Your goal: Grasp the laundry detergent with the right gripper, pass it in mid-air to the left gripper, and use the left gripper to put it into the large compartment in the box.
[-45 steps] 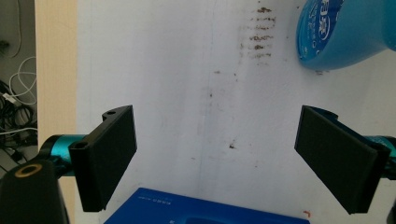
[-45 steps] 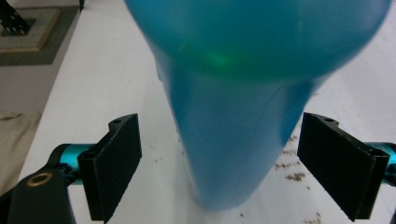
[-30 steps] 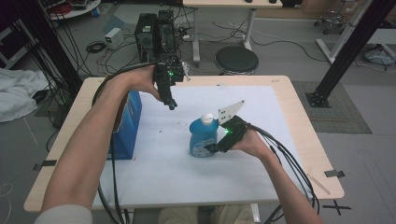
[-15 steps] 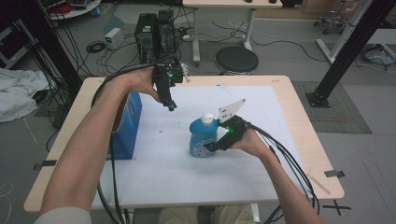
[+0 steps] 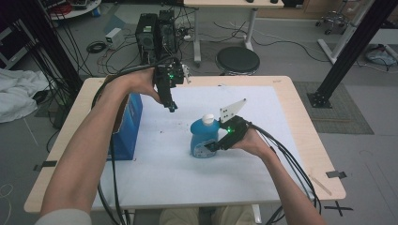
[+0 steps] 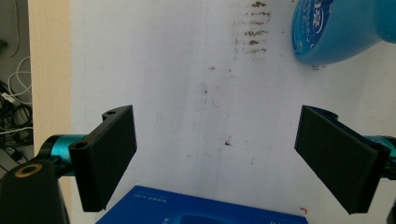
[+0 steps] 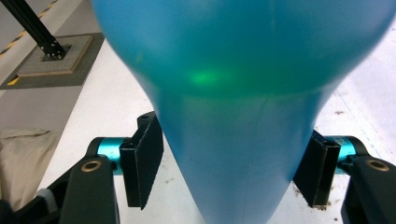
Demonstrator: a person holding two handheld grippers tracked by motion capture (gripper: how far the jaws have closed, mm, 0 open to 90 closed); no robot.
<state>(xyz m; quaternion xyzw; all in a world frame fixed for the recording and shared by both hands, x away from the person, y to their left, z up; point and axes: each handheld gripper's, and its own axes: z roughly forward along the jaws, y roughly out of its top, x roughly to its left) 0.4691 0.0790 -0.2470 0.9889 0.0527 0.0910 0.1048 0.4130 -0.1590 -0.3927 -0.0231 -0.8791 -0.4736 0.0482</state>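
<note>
1. A blue bottle (image 5: 203, 138) with a white cap stands upright near the middle of the tabletop (image 5: 300, 122), on the white sheet that covers most of it.
2. The right claw (image 5: 212, 146) reaches the bottle from the right, low on its body. In the right gripper view the bottle (image 7: 243, 93) sits between the two black jaws; the right jaw lies against its side, and a thin gap shows at the left jaw, so I cannot tell whether the grip is firm.
3. The left claw (image 5: 172, 107) hangs above the tabletop toward the far-left part of the sheet, pointing down, apart from the bottle.
4. In the left gripper view its jaws are spread wide with only the stained white sheet between them; the left claw (image 6: 215, 158) holds nothing.
5. A blue box (image 5: 126, 126) stands near the left edge of the tabletop, under the left forearm; its top edge shows at the bottom of the left gripper view (image 6: 201, 210).
6. The bottle's rounded base (image 6: 336, 28) appears at the top right of that view.
</note>
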